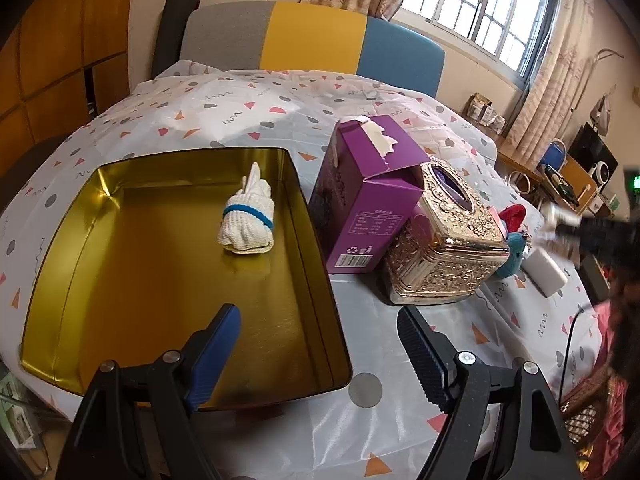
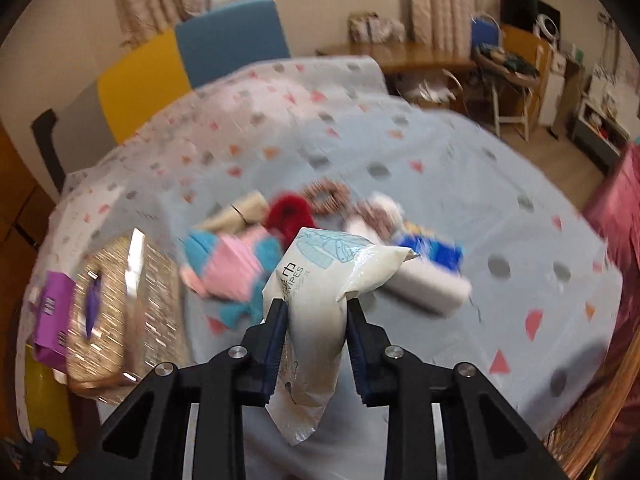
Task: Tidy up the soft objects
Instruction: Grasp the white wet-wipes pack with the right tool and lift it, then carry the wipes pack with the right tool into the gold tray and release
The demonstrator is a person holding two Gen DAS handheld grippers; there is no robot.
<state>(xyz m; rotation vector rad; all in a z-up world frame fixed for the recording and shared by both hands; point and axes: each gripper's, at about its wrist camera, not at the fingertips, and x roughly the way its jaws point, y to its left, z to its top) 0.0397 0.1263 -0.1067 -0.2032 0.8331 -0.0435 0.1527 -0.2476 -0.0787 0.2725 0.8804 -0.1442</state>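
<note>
My right gripper [image 2: 314, 306] is shut on a soft white wipes packet [image 2: 320, 280], which hangs lifted above the table. Beyond it lies a blurred heap of soft things: a pink and blue plush [image 2: 236, 268], a red furry piece [image 2: 286, 214], a patterned scrunchie [image 2: 326, 196], a beige roll [image 2: 240, 212], a white pack [image 2: 430, 286] and a blue item [image 2: 434, 250]. My left gripper [image 1: 320, 316] stands open over the near right edge of the gold tin [image 1: 168, 272]. A rolled white glove with a blue band [image 1: 246, 216] lies inside the tin.
A purple carton [image 1: 360, 200] and an ornate gold tissue box [image 1: 440, 240] stand right of the tin. A patterned cloth covers the table [image 2: 440, 152]. A grey, yellow and blue headboard [image 1: 312, 36] is behind; a chair and desk [image 2: 508, 76] stand at the far right.
</note>
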